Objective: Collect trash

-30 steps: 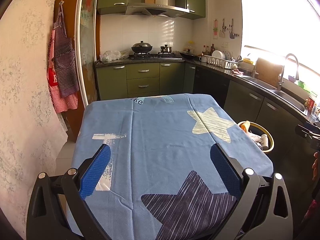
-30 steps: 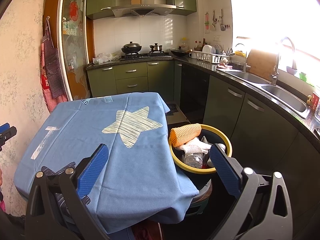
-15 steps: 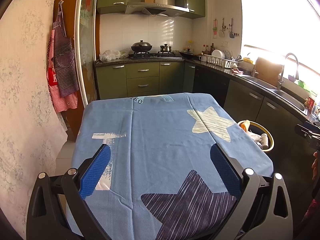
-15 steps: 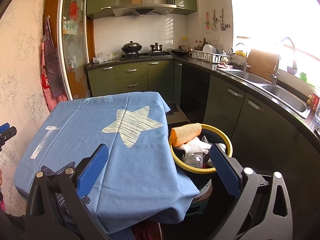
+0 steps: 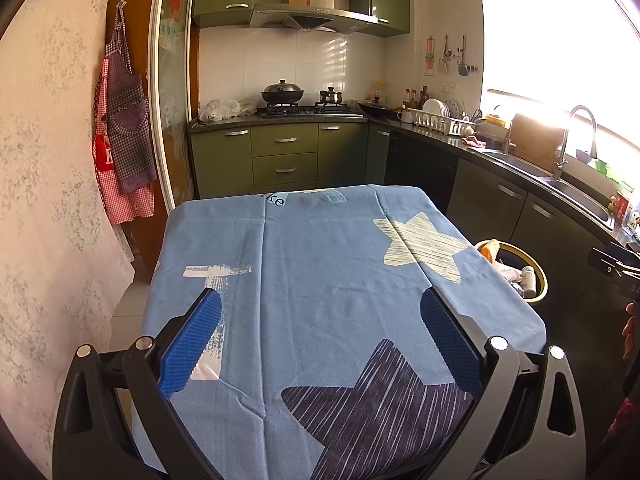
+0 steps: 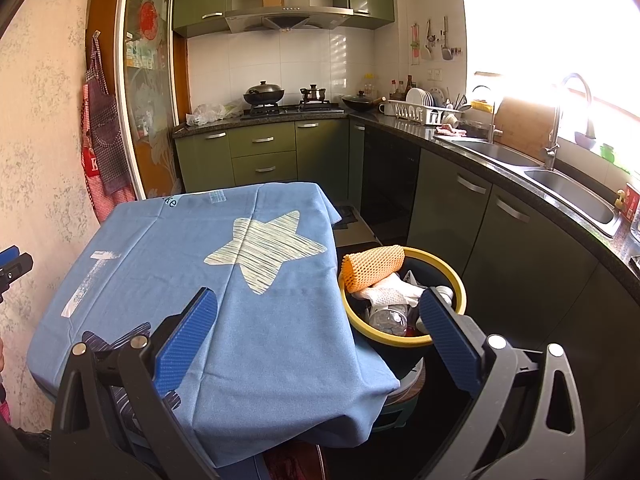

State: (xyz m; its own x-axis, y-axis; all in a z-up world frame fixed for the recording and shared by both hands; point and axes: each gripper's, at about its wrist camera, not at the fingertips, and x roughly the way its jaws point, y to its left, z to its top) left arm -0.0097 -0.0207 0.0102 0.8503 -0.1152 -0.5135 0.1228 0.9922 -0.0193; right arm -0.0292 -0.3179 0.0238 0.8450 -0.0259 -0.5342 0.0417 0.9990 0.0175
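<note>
Blue cloth with big stars covers the square table in front of you, and nothing lies on top of it. Your left gripper hangs over the cloth with its two blue pads wide apart, holding nothing. Your right gripper is spread wide too and holds nothing. The round black bin with a yellow rim stands just beside the table's right edge, near the dark green kitchen cupboards. Inside it sit an orange foam net, crumpled white paper and a clear plastic bottle. The net leans on the bin's rim.
</note>
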